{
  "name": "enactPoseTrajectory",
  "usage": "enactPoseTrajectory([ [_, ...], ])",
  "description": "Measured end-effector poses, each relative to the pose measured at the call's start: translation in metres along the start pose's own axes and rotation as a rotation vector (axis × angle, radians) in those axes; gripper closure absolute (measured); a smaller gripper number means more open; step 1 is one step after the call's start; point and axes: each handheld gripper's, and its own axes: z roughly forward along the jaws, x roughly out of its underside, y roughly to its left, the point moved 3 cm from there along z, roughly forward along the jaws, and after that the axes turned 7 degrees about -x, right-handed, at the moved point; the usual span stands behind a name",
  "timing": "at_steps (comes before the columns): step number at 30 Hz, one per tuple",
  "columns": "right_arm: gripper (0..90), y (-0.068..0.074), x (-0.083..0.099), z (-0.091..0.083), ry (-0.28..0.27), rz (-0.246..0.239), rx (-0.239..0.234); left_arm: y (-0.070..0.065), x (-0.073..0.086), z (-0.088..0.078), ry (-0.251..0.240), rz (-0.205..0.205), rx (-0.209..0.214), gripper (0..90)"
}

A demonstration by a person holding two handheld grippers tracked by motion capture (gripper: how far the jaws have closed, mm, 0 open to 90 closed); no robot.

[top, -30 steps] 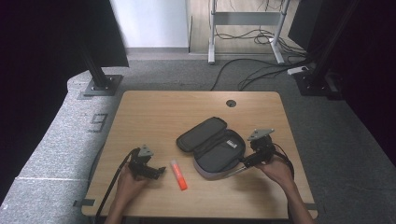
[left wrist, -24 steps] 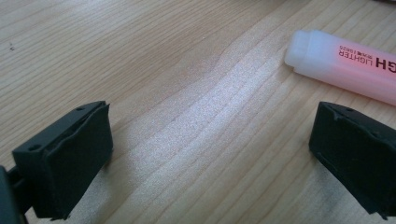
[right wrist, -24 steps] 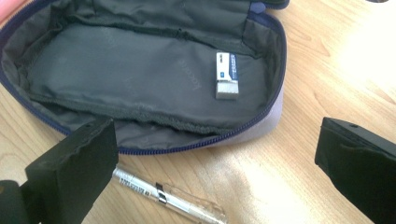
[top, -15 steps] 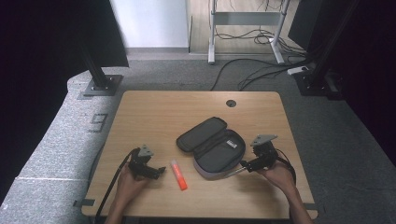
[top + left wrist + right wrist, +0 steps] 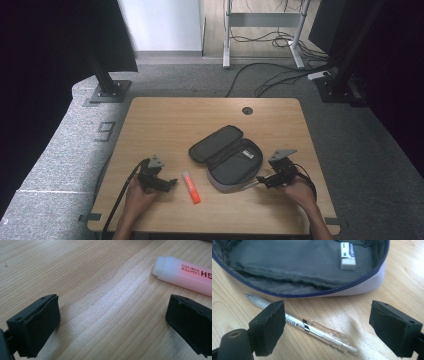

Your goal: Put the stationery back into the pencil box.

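Beside the open pencil case (image 5: 312, 267), on the bare table (image 5: 200, 120), lies a clear pen (image 5: 312, 327), just off the zip edge. The right tongs (image 5: 325, 327) straddle it, jaws wide but just been closing, with the pen between them and not yet pinched. It looks light, stiff and slick, likely to roll; the mid-barrel near the metal clip seems the surest hold. The left tongs (image 5: 112, 322) stand open over bare wood, near a pink highlighter (image 5: 185, 272).
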Motion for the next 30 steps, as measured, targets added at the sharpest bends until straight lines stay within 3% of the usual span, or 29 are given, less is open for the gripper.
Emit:
enactPoseTrajectory([
  [12, 22.6, 0.005, 0.011, 0.013, 0.029, -0.023, -0.072, 0.000, 0.000, 0.000, 0.000, 0.000, 0.000, 0.0],
  [20, 31.5, 0.011, 0.018, 0.008, 0.040, -0.045, -0.106, 0.000, 0.000, 0.000, 0.000, 0.000, 0.000, 0.0],
  [30, 42.2, 0.030, 0.022, 0.006, 0.051, -0.098, -0.147, 0.000, 0.000, 0.000, 0.000, 0.000, 0.000, 0.0],
])
